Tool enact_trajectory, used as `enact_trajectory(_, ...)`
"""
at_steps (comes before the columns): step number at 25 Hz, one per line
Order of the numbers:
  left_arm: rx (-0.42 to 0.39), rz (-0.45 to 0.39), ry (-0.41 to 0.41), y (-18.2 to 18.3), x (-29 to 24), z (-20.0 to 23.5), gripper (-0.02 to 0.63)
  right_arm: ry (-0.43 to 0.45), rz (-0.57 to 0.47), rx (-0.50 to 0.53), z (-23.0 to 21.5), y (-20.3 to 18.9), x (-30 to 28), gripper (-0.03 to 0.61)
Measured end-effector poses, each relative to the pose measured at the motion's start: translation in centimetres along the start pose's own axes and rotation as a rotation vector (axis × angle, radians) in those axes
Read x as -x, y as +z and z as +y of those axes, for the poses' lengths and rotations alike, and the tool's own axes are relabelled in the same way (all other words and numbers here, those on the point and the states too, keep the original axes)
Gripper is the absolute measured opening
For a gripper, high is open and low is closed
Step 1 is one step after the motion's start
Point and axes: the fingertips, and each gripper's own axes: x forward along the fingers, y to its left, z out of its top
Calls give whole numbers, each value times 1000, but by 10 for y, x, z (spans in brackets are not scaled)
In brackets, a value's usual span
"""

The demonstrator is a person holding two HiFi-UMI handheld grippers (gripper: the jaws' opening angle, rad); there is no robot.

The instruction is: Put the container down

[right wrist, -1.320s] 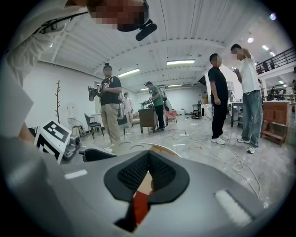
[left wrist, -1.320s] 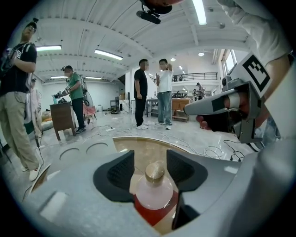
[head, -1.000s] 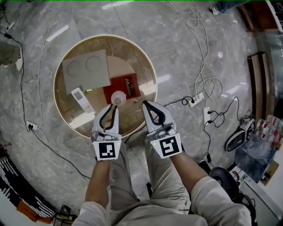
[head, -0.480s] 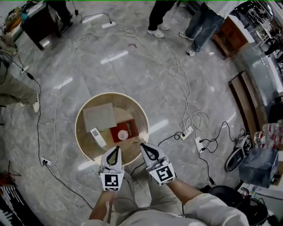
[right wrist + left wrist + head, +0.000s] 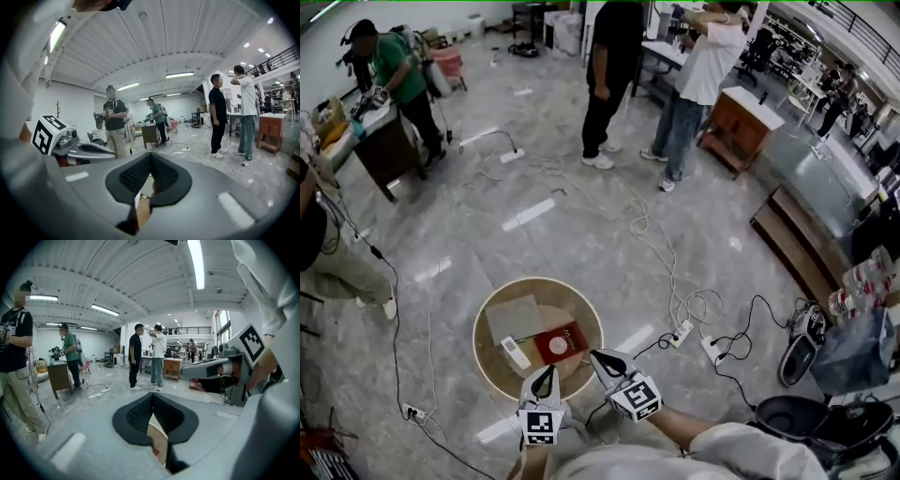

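The container [image 5: 558, 345] is a small round white pot. It stands on a red book [image 5: 565, 343] on the round wooden table [image 5: 487, 361] far below me in the head view. My left gripper [image 5: 546, 371] is shut and empty, near the table's front rim. My right gripper [image 5: 599, 357] is shut too, just right of the rim, with nothing in it. In the left gripper view the black pads [image 5: 140, 416] meet at the tip, with a sliver of table behind them. The right gripper view shows its pads [image 5: 136, 176] closed the same way.
A white remote [image 5: 516, 352] and a grey board [image 5: 515, 319] lie on the table. Cables and power strips [image 5: 680, 334] trail over the marble floor. Several people [image 5: 605, 84] stand at the back near wooden desks [image 5: 741, 131]. A black chair [image 5: 806, 422] is at my right.
The head view has risen and tilted up, so the table looks smaller and the room's people appear. Both grippers have drawn back from the container, which stays on the red book.
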Motion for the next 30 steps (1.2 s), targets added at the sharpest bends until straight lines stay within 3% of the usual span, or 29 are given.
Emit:
enact_trajectory(15,-96,-118,-22,81,31,-14,6,1,-71,71,36,53,42,2)
enact_trajectory(30,-128,-136,-46,102,37,-17,6,0,-110,84,46,71,41,2)
